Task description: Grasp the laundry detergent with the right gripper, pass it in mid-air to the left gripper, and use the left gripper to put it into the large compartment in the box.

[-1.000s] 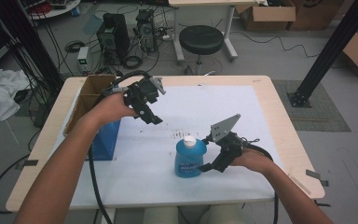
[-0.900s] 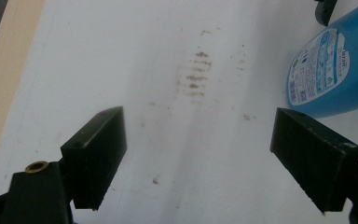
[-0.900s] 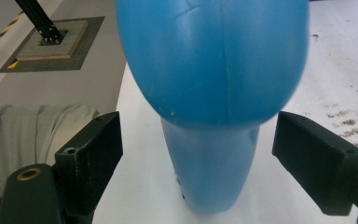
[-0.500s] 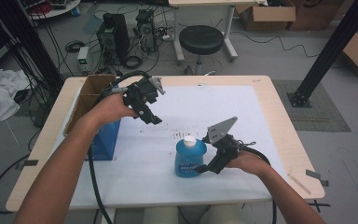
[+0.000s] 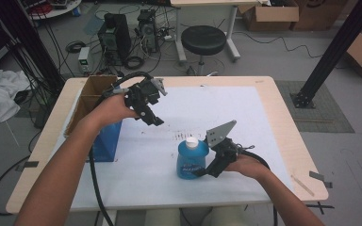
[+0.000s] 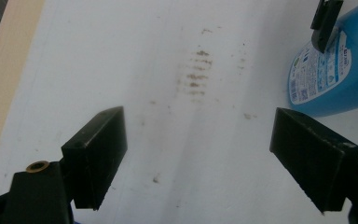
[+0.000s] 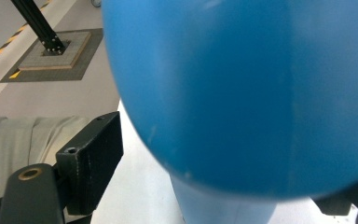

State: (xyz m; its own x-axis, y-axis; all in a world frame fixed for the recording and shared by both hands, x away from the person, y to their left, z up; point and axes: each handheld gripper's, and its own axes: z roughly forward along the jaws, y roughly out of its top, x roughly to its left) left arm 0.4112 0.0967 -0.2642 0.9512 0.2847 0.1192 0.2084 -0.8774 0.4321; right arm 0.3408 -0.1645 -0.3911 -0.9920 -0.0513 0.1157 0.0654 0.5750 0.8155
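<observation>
Bottle [image 5: 191, 159] stands upright on the white table cover [image 5: 245, 117], near the front edge, a little right of centre. Right gripper [image 5: 206, 170] sits against its lower body from the right side. In the right gripper view the blue wall [image 7: 242, 93] bulges between the jaws; the left jaw stands just clear of it and the right jaw is mostly hidden, so whether the pads press cannot be told. Left gripper [image 5: 153, 117] hangs above the cover, well apart from the bottle, jaws spread wide with nothing between them.

Risks, as judged:
- The bottle wall is rounded, smooth and glossy; a low grip on a curved surface may slip or squeeze the bottle out forward.
- A sideways push with the contact this low, or any lift, could tip the bottle toward the front edge.
- The plastic is probably thin; hard clamping may dent it, and a loose cap [image 5: 192, 141] could leak.

Materials: translucent blue plastic, squat round body, white cap, printed label [image 6: 317, 70]. Cover is matte white with faint brown smudges [image 6: 198, 74]. Jaws are black blocks with flat faces. A cardboard box [image 5: 92, 94] with a blue side stands at the table's left.
</observation>
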